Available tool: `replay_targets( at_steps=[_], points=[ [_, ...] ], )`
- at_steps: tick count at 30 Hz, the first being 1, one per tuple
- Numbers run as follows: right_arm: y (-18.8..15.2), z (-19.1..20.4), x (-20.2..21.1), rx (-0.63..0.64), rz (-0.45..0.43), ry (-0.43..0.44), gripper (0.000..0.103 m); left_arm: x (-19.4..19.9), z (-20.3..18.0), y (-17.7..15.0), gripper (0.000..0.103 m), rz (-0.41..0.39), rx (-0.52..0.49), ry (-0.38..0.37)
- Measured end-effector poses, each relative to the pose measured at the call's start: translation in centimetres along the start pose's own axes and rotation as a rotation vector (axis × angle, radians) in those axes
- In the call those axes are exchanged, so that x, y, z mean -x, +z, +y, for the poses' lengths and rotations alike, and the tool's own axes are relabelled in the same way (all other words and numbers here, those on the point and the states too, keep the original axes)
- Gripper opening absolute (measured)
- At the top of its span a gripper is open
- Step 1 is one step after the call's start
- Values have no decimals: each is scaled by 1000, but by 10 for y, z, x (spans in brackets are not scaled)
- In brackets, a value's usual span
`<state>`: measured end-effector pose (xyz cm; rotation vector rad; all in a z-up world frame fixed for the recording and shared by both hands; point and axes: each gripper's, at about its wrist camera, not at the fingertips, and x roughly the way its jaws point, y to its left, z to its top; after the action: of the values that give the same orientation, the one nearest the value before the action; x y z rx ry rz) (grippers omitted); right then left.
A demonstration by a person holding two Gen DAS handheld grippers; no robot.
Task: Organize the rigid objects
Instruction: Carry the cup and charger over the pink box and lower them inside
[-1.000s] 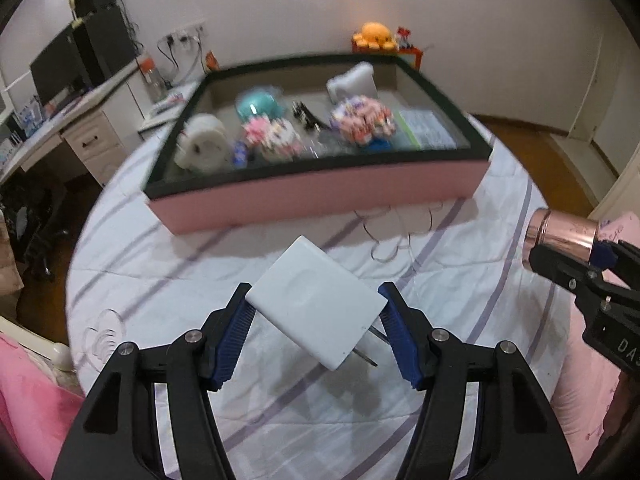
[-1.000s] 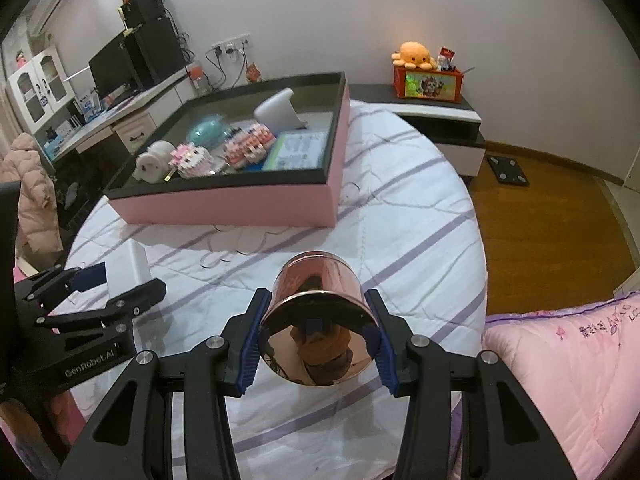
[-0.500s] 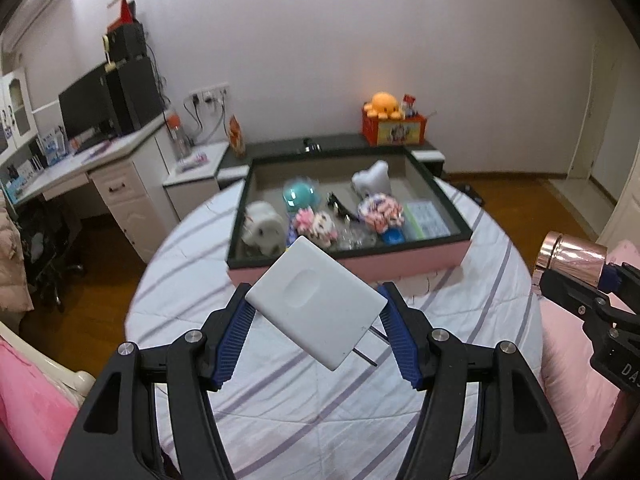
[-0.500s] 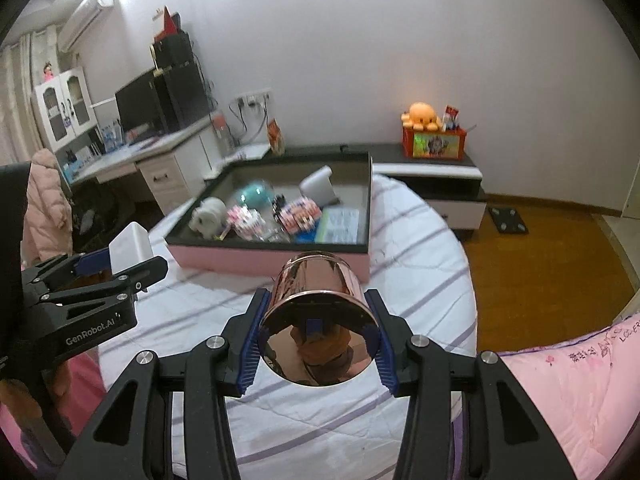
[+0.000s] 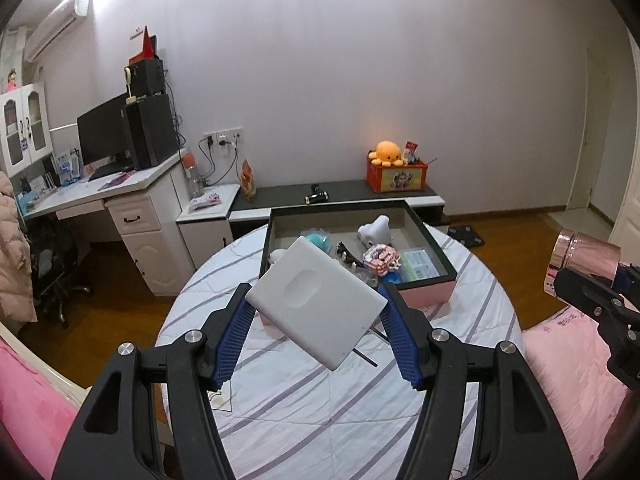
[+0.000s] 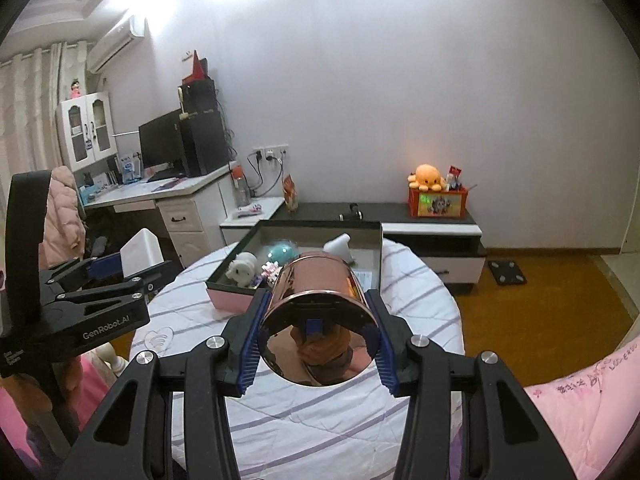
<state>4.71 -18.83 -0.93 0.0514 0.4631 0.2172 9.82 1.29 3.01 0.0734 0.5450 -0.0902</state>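
My left gripper (image 5: 316, 316) is shut on a flat white rectangular case (image 5: 316, 304), tilted, held high above the round table (image 5: 320, 408). My right gripper (image 6: 316, 316) is shut on a shiny rose-gold cylindrical cup (image 6: 316, 304), its mirrored base facing the camera. The cup also shows at the right edge of the left wrist view (image 5: 584, 256). The white case shows at the left of the right wrist view (image 6: 142, 252). A pink box with a dark rim (image 5: 436, 256) sits at the table's far side, holding toys and small items.
The table has a white cloth with purple stripes (image 6: 420, 308). A desk with monitor (image 5: 104, 140) stands at the left, a low black-and-white cabinet (image 6: 432, 228) with an orange plush (image 6: 426, 176) behind. Pink bedding (image 5: 572, 360) lies at the right.
Both grippers have risen and pulled back from the table with their objects held. The pink box and table now look much smaller and farther away.
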Motion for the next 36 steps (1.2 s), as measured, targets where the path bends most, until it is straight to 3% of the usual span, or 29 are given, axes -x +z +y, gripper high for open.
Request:
replay_targets(
  at_steps=[22,30,36],
  points=[
    [8,-11,-27,-5,7,28,48,-38,0,19,64,27,0,9],
    [25,-22,-77,-11,43,41,48,-85,-2,49,64,45,-18,7],
    [44,-30,-142,-7,103,59,48,-142,0,72,64,104,-39,35]
  ],
)
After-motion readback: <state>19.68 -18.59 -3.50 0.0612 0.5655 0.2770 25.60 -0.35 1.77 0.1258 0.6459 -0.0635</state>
